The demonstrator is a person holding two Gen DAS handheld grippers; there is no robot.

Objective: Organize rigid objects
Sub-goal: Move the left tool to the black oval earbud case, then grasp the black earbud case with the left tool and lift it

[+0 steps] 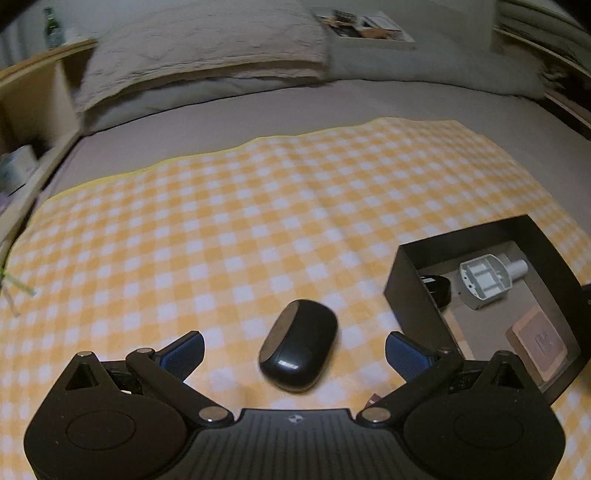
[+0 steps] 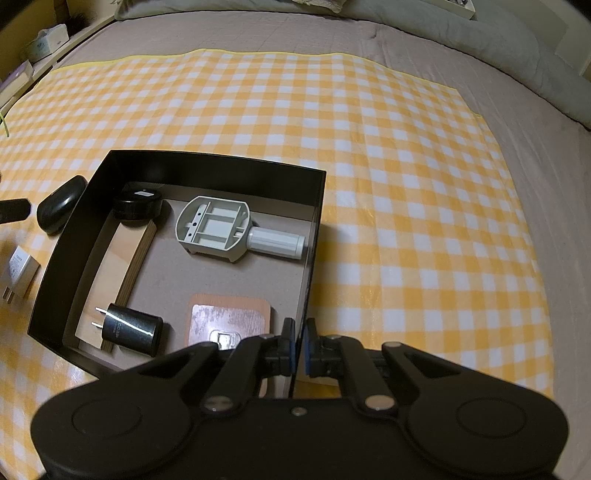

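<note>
A glossy black oval case (image 1: 299, 354) lies on the yellow checked cloth (image 1: 258, 221). My left gripper (image 1: 294, 338) is open, one blue pad on each side of the case, and neither pad touches it. To the right stands a black open box (image 1: 413, 295). My right gripper (image 2: 301, 345) is shut on the near end of the box's (image 2: 207, 162) right wall. Inside lie a grey plastic part (image 2: 221, 229), a black round piece (image 2: 136, 206), a black plug adapter (image 2: 129, 328), a wooden board (image 2: 125, 258) and a brown coaster (image 2: 229, 317). The case (image 2: 61, 208) sits just outside the left wall.
A white plug adapter (image 2: 20, 269) lies on the cloth left of the box. Pillows (image 1: 207, 55) and a book (image 1: 365, 26) are at the head of the bed. A wooden bedside shelf (image 1: 33, 85) with a green bottle (image 1: 53, 27) stands at the left.
</note>
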